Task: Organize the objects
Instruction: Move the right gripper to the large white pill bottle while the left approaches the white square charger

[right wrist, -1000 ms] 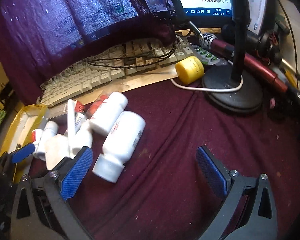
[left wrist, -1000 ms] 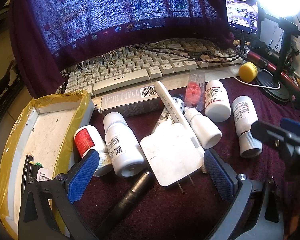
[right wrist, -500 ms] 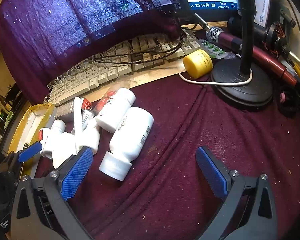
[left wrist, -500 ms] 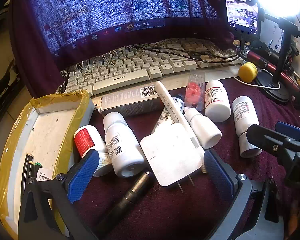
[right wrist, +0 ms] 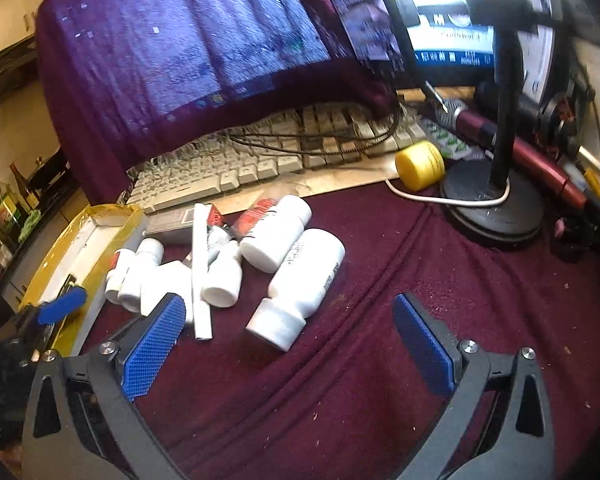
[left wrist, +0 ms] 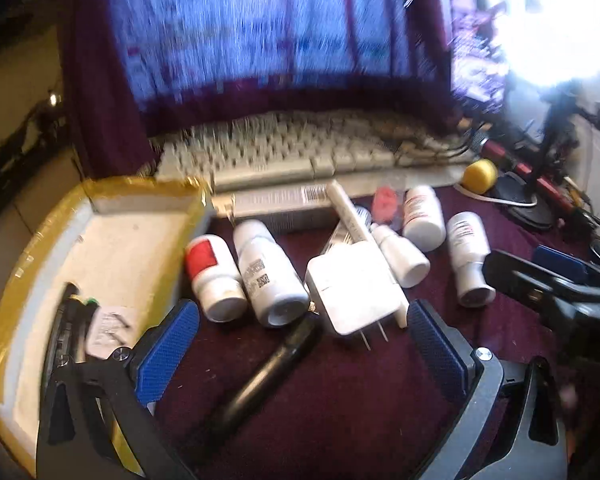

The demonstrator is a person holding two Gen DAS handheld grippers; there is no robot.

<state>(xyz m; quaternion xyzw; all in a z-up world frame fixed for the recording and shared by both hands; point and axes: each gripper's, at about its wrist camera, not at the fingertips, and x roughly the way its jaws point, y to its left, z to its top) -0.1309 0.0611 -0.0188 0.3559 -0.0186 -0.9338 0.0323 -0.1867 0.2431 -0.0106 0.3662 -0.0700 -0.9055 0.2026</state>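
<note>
Several white bottles lie in a heap on the maroon cloth. In the left wrist view my left gripper (left wrist: 300, 344) is open and empty, with a white plug adapter (left wrist: 356, 288), a black cylinder (left wrist: 268, 372) and a red-labelled bottle (left wrist: 214, 272) just ahead of it. In the right wrist view my right gripper (right wrist: 288, 344) is open and empty, and a large white bottle (right wrist: 304, 284) lies between and just beyond its fingertips. A white stick (right wrist: 201, 276) lies to its left. The right gripper also shows at the right edge of the left wrist view (left wrist: 548, 280).
A yellow-taped white tray (left wrist: 32, 280) holding a few small items sits at the left. A keyboard (left wrist: 300, 152) under a draped purple cloth lies behind the heap. A yellow cap (right wrist: 420, 164), a microphone (right wrist: 512, 140) and a black stand base (right wrist: 496, 208) are at the back right.
My right gripper has moved forward and left toward the large white bottle. My left gripper has lifted and shifted a little; its view is blurred. The objects have not moved.
</note>
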